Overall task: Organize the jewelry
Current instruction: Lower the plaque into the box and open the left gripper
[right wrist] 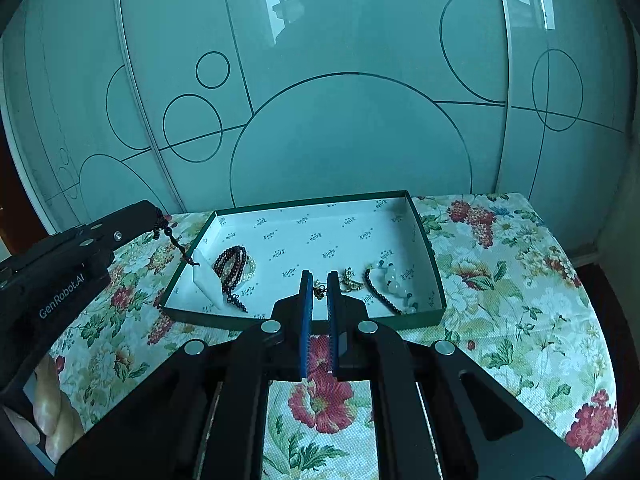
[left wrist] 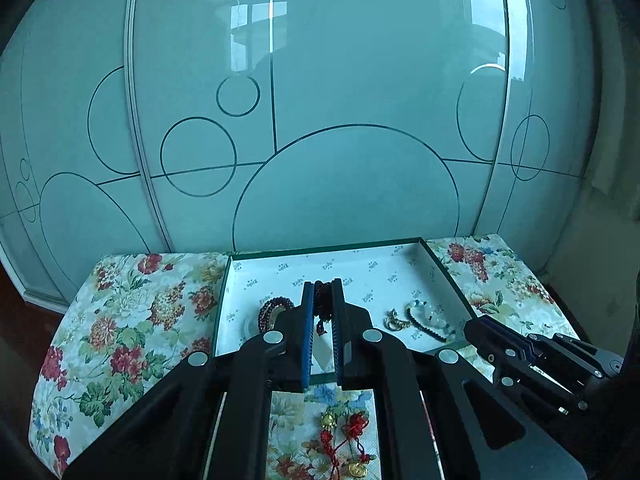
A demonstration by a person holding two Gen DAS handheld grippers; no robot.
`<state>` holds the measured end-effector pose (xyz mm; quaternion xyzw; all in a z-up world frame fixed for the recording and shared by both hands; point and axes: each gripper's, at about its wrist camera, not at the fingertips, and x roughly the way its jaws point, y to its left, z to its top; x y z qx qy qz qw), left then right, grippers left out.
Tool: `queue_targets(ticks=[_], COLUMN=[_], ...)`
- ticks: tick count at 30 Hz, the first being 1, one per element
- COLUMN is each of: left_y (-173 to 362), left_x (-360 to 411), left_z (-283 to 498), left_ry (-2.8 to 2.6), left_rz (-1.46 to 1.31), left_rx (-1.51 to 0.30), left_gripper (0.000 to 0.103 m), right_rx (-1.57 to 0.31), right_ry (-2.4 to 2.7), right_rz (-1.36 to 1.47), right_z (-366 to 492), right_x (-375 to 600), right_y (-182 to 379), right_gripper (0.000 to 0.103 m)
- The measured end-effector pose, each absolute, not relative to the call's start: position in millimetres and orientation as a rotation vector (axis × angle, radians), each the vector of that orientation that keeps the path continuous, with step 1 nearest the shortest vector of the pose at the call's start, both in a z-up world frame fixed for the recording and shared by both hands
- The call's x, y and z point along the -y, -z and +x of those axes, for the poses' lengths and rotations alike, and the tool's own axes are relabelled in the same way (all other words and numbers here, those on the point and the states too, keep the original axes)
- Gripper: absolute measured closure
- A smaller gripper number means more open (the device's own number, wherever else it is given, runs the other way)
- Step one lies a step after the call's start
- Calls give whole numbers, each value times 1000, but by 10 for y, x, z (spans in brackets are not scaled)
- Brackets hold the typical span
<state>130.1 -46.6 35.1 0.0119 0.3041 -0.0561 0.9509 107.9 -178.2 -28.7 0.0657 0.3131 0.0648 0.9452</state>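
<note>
on the flowered tabletop (right wrist: 500,280) a shallow green-walled box (right wrist: 436,280) with a white printed lining is sitting open, in front of a pale glass panel with circle lines (right wrist: 340,80). over its near left corner the left tongs (left wrist: 323,292) are pinching a dark beaded strand (left wrist: 323,304) between closed jaws; in the right wrist view that strand (right wrist: 176,242) is hanging from the tips (right wrist: 154,216) down toward the box's left wall, with a white pendant (right wrist: 208,280) at its lower end, though whether the pendant is touching the lining cannot be told. a person's fingers (right wrist: 50,416) are wrapping the left tool's handle. the right tongs (right wrist: 319,282) are closed on a small gold piece (right wrist: 319,291) with barely any gap between the blue pads (right wrist: 306,320), above the box's near wall. inside the box a coil of dark red beads (right wrist: 232,264) is lying at the left, a gold trinket (right wrist: 350,280) just right of the right tongs, and a bracelet of dark and pale beads (right wrist: 390,284) beside it near the right wall. outside the box, on the cloth near the left tool, a red cord with gold charms (left wrist: 348,444) is lying loose.
</note>
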Motion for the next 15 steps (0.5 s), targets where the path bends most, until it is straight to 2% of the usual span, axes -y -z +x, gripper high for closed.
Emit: queue_targets(ticks=[8, 15], left_y=[-350, 9], left_x=[599, 658], left_z=[1702, 2089], left_ry=[127, 120], left_rz=[18, 13], left_rx=[-598, -646], left_gripper=[95, 95], right_rx=[-627, -668], right_ry=[-128, -111], right_rz=[142, 139], right_z=[1410, 1801], right_x=[1819, 1842], right_y=[259, 496], right_gripper=[96, 96])
